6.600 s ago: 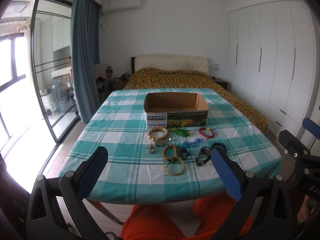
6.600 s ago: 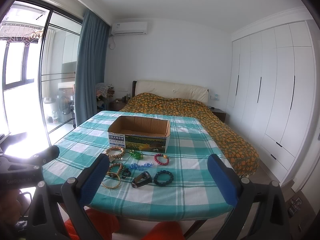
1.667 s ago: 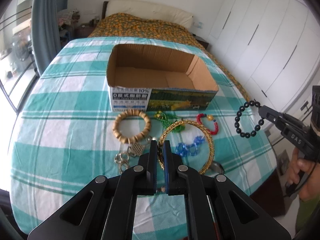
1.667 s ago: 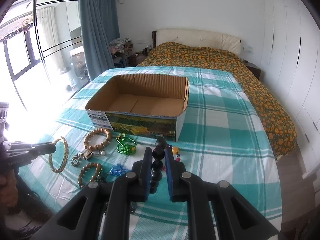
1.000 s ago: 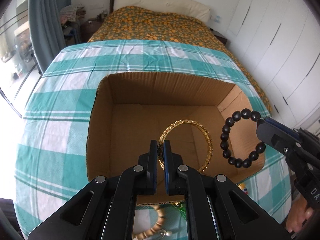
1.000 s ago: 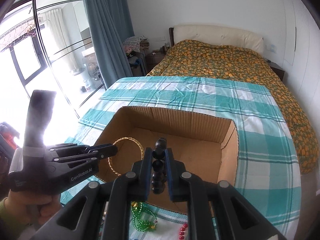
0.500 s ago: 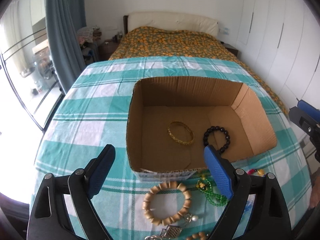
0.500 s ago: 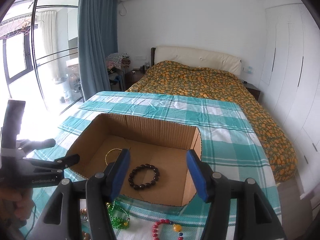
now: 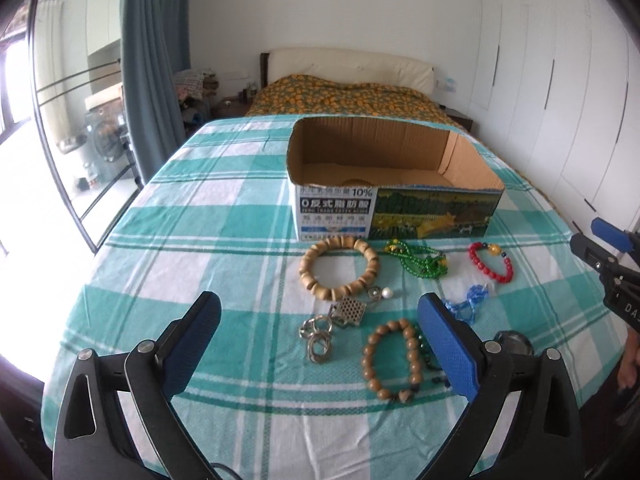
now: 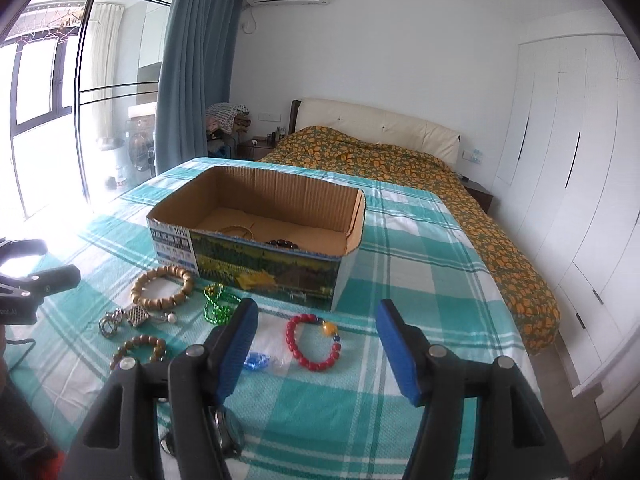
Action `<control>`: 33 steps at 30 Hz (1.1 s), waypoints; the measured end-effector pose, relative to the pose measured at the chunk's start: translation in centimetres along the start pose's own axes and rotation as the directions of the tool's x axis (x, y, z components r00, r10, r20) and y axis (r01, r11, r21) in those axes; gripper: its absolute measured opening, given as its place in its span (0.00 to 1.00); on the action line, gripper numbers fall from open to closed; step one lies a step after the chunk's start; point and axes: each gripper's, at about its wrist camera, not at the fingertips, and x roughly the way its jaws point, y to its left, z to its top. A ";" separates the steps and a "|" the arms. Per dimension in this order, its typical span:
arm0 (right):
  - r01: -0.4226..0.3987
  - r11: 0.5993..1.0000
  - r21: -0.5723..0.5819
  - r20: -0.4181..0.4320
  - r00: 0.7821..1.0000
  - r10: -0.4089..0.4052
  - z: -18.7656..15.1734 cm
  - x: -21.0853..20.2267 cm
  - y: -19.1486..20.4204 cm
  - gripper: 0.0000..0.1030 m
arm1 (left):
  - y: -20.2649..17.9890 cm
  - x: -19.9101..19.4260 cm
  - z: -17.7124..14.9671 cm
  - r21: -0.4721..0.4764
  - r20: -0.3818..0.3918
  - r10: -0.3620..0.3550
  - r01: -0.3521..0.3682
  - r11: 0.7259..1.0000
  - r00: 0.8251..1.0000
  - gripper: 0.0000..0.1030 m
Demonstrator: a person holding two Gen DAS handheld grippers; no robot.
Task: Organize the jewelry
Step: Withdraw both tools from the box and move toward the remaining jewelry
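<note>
You are holding both hand-held grippers wide open: the left hand-held gripper (image 9: 320,334) above the brown bead bracelet (image 9: 393,360), the right hand-held gripper (image 10: 316,338) over the red bracelet (image 10: 313,342).

Both fisheyes look along their tongs from low over the counter's near edge toward the bed at 12 o'clock, sharing the cardboard box (image 9: 394,184) (image 10: 260,232).

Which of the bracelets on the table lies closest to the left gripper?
The small brown wooden bead bracelet, lying just inside the left gripper's open blue pads. The bigger tan bead bracelet and red bead bracelet lie farther off, near the cardboard box.
</note>
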 end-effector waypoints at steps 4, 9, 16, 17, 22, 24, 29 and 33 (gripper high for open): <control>0.026 1.000 -0.011 -0.009 1.000 -0.026 -3.1 -1.8 0.2 0.61 | -0.2 0.1 -3.6 0.006 -0.038 0.016 -0.016 1.000 0.999 0.96; 0.042 0.999 0.015 -0.026 0.999 -0.042 -6.7 -3.2 -0.4 0.61 | 0.7 -0.5 -7.0 0.013 -0.043 0.036 -0.035 0.999 0.998 0.96; 0.046 0.994 0.104 -0.104 0.994 -0.035 -10.7 -2.1 -1.4 0.61 | 2.7 0.8 -8.9 -0.068 -0.089 0.001 -0.007 0.998 0.996 0.96; 0.046 0.992 0.117 -0.109 0.994 -0.033 -10.9 -2.0 -1.6 0.61 | 2.8 0.9 -9.0 -0.074 -0.090 0.000 -0.007 0.997 0.996 0.96; 0.063 0.986 0.154 -0.128 0.991 -0.043 -12.0 -1.6 -2.2 0.61 | 2.8 1.8 -9.3 -0.076 -0.112 0.007 -0.016 0.997 0.994 0.96; 0.070 0.984 0.162 -0.135 0.990 -0.048 -12.2 -1.4 -2.4 0.61 | 2.7 2.0 -9.5 -0.069 -0.123 0.009 -0.018 0.997 0.992 0.96; 0.078 0.981 0.179 -0.153 0.987 -0.051 -12.8 -1.0 -2.5 0.61 | 2.4 2.1 -9.6 -0.048 -0.117 0.029 -0.035 0.998 0.993 0.97; 0.078 0.976 0.201 -0.167 0.985 -0.044 -13.3 -0.7 -2.6 0.61 | 1.9 2.3 -9.7 -0.020 -0.122 0.056 -0.059 0.998 0.991 0.98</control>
